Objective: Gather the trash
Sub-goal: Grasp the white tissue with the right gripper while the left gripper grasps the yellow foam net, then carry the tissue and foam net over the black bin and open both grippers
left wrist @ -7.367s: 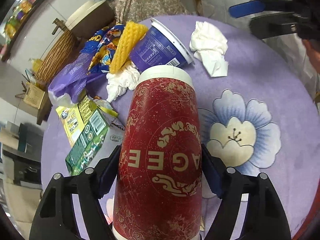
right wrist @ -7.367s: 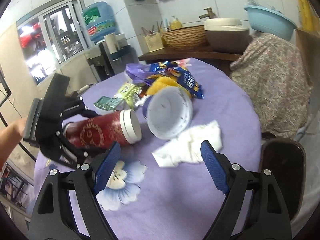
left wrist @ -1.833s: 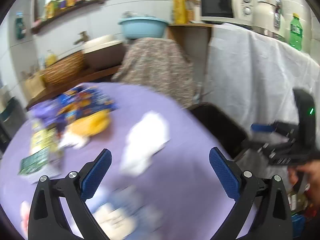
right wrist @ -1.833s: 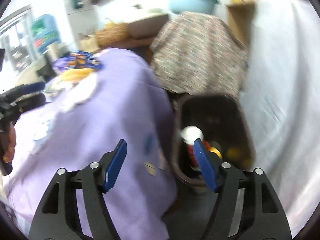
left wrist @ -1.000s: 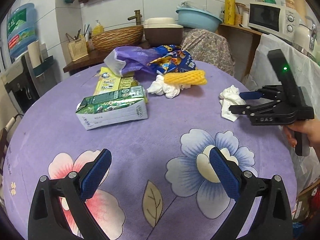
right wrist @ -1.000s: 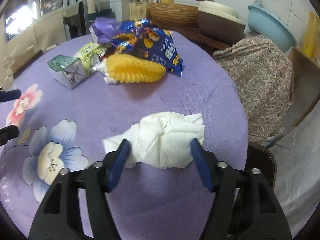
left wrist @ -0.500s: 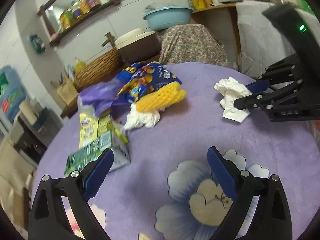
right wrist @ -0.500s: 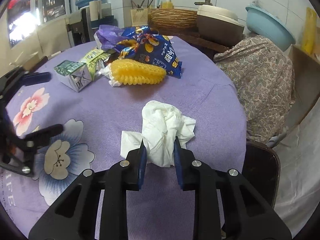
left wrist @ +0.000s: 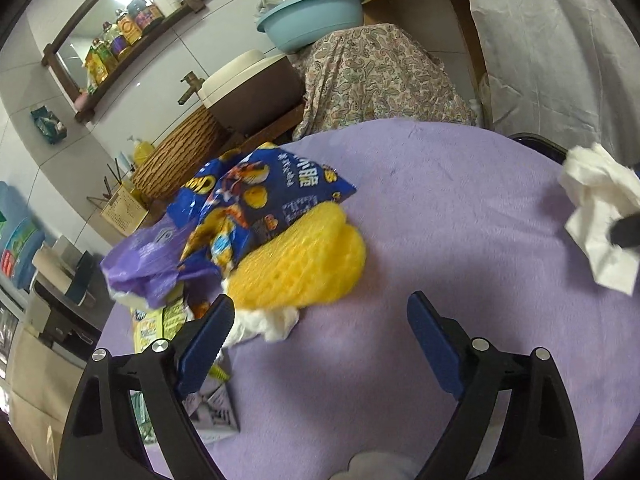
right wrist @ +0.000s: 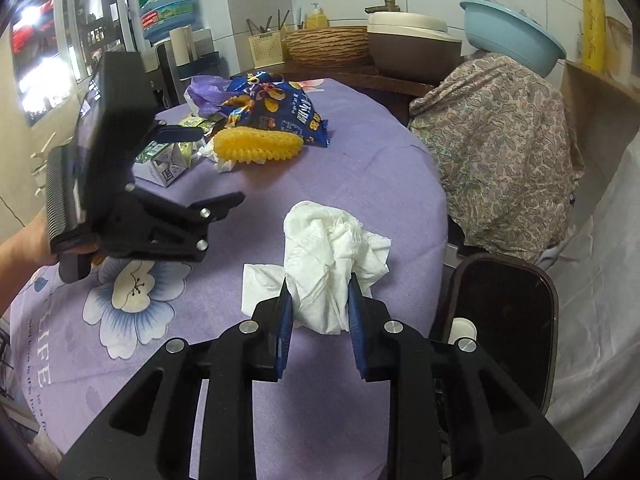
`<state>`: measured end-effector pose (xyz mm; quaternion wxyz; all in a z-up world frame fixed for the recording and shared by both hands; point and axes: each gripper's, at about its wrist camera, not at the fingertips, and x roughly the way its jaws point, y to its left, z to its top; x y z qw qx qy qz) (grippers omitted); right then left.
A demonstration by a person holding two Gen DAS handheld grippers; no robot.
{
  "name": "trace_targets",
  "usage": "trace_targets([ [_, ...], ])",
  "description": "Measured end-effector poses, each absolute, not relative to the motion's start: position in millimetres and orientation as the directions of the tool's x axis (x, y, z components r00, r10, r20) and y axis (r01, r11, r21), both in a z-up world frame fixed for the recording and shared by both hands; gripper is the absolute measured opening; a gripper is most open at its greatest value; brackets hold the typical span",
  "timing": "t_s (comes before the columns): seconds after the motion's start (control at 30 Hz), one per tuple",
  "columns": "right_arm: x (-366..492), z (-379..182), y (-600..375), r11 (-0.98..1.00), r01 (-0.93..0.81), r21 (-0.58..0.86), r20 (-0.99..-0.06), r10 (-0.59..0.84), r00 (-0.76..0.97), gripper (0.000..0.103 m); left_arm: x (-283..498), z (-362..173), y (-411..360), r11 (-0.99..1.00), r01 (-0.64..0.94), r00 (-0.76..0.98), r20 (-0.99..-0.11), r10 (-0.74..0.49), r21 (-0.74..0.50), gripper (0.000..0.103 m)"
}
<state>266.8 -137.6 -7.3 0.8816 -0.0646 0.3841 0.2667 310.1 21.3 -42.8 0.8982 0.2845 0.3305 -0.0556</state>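
My right gripper (right wrist: pixel 318 298) is shut on a crumpled white tissue (right wrist: pixel 332 248) and holds it just above the purple tablecloth near the table's right edge; the tissue also shows in the left wrist view (left wrist: pixel 600 208). My left gripper (left wrist: pixel 316 320) is open and empty, pointed at a yellow foam net (left wrist: pixel 304 256) that lies under a blue snack bag (left wrist: pixel 260 196). A smaller white tissue (left wrist: pixel 264 324) lies by its left finger. The left gripper also shows in the right wrist view (right wrist: pixel 192 168). A dark trash bin (right wrist: pixel 504 312) stands beside the table at the right.
A purple plastic bag (left wrist: pixel 148 260), a green and white carton (right wrist: pixel 164 160) and yellow-green wrappers (left wrist: pixel 160 324) lie on the table's left side. A cloth-covered object (right wrist: pixel 500 140) stands behind the table. A counter holds a wicker basket (right wrist: pixel 328 44) and a blue basin (right wrist: pixel 512 40).
My right gripper has closed on the white tissue and lifted it slightly. My left gripper has moved forward and closer to the yellow foam net and snack bag.
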Motion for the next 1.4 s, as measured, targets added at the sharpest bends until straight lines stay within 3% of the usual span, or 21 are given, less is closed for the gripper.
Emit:
trace_targets([
  [0.13, 266.9, -10.2, -145.5, 0.856, -0.508, 0.101, -0.712, 0.418, 0.563, 0.026, 321.7, -40.3, 17.1, 0.844, 0.288, 0.766, -0.638, 0.08, 0.452, 0.059],
  [0.17, 267.0, -11.0, -146.8, 0.857, -0.504, 0.104, -0.712, 0.418, 0.563, 0.026, 323.8, -39.1, 18.1, 0.854, 0.288, 0.759, -0.647, 0.072, 0.433, 0.049],
  [0.3, 263.9, -12.7, -148.8, 0.861, -0.496, 0.117, -0.71, 0.422, 0.564, 0.026, 326.7, -29.1, 36.0, 0.915, 0.266, 0.732, -0.681, 0.012, 0.303, 0.021],
  [0.8, 259.2, -16.5, -150.7, 0.842, -0.509, 0.18, -0.683, 0.479, 0.552, 0.026, 254.5, 12.3, 101.5, 0.972, 0.226, 0.752, -0.622, -0.217, -0.066, 0.017],
  [1.13, 241.5, -14.2, -169.5, 0.842, -0.497, 0.211, -0.651, 0.5, 0.571, 0.026, 220.9, 14.8, 57.7, 0.93, 0.346, 0.718, -0.603, -0.347, -0.124, 0.017],
  [1.4, 239.2, -17.7, -225.0, 0.911, -0.379, 0.163, -0.658, 0.387, 0.646, 0.026, 231.8, 12.9, -24.1, 0.87, 0.475, 0.661, -0.6, -0.451, -0.131, 0.017],
])
